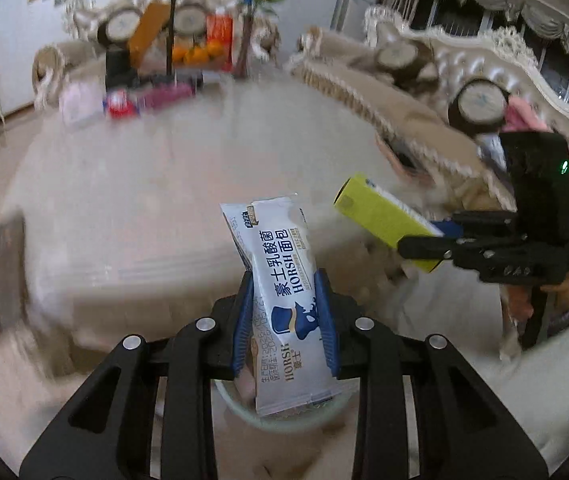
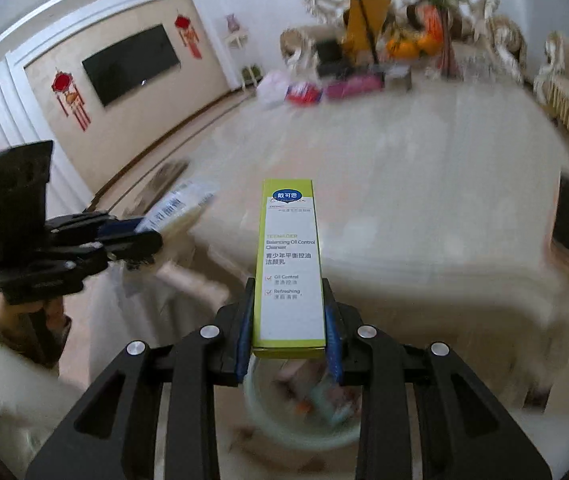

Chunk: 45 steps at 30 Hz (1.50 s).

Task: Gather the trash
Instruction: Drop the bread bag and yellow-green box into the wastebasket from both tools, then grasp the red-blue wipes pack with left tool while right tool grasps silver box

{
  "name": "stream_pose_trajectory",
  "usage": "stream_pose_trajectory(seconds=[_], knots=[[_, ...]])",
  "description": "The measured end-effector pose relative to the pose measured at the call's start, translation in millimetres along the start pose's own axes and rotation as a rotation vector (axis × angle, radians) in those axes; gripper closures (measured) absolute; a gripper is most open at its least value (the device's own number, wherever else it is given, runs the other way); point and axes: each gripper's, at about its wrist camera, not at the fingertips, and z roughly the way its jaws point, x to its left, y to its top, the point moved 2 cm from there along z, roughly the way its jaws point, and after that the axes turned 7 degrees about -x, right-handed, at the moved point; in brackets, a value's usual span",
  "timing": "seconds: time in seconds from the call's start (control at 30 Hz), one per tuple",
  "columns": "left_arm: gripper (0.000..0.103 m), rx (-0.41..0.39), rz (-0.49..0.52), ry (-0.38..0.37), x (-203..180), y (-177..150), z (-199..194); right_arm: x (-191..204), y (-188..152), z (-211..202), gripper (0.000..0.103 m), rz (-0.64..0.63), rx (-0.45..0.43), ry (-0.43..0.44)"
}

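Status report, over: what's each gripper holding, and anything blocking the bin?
Left gripper shut on white-blue plastic bread wrapper. Right gripper shut on green-white cardboard cleanser box. Pale round bin below, nothing blocking.

"HORSH" on bread wrapper (image 1: 284,296); "Balancing Oil Control Cleanser" on green box (image 2: 290,264).

A black flat-screen television (image 2: 131,63) is hanging on the beige wall between red knotted ornaments (image 2: 69,96), while orange round fruits (image 1: 196,55) are sitting before the ornate cream sofa (image 1: 464,64).
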Motion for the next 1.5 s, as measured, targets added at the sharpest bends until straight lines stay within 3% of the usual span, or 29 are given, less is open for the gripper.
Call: stream_pose_trajectory(seconds=[0.1,0.23,0.4,0.43,0.47,0.5,0.53,0.57,0.8,0.93,1.1,1.17,1.3,1.5], knots=[[0.073,0.11,-0.036,-0.018,-4.3,-40.6,18.3,-4.7,-30.1,14.6,0.075,0.037,0.08,-0.043],[0.073,0.258,-0.055,-0.039,-2.8,-75.8,71.7,-23.7,-58.1,62.6,0.075,0.068,0.216,-0.126],[0.072,0.414,-0.074,0.008,7.1,-105.8,123.7,-30.9,-72.5,99.1,0.075,0.039,0.29,-0.173],[0.061,0.422,-0.083,0.015,9.4,-108.0,126.9,-32.6,-72.5,106.2,0.074,0.03,0.294,-0.188],[0.03,0.424,-0.094,0.025,12.1,-108.5,130.1,-32.9,-78.2,106.9,0.066,0.024,0.299,-0.19],[0.018,0.423,-0.102,0.041,14.5,-108.2,131.3,-33.6,-79.3,111.7,0.054,0.017,0.311,-0.198],[0.013,0.413,-0.108,0.062,17.5,-107.4,130.8,-35.5,-80.5,112.8,0.022,0.014,0.316,-0.212],[0.013,0.395,-0.105,0.072,19.7,-106.1,128.6,-37.2,-82.5,108.1,0.016,0.013,0.309,-0.229],[0.013,0.326,-0.099,0.084,22.9,-93.1,104.5,-30.1,-80.2,88.9,0.016,0.008,0.294,-0.233],[0.013,0.255,-0.11,0.064,20.3,-65.4,72.0,-19.7,-64.5,72.3,0.016,0.002,0.255,-0.206],[0.013,0.121,-0.065,0.09,28.1,-4.4,35.1,-15.2,-3.7,34.9,0.016,-0.005,0.094,-0.176],[0.013,0.074,-0.044,0.123,40.4,29.1,32.6,-20.6,27.7,26.8,0.016,-0.018,0.029,-0.208],[0.013,0.0,-0.041,0.253,77.9,95.0,50.6,-43.3,94.7,26.3,0.016,-0.049,-0.104,-0.334],[0.013,-0.125,-0.171,0.415,149.9,180.4,96.6,-85.9,186.9,63.8,0.016,0.002,-0.195,-0.414]])
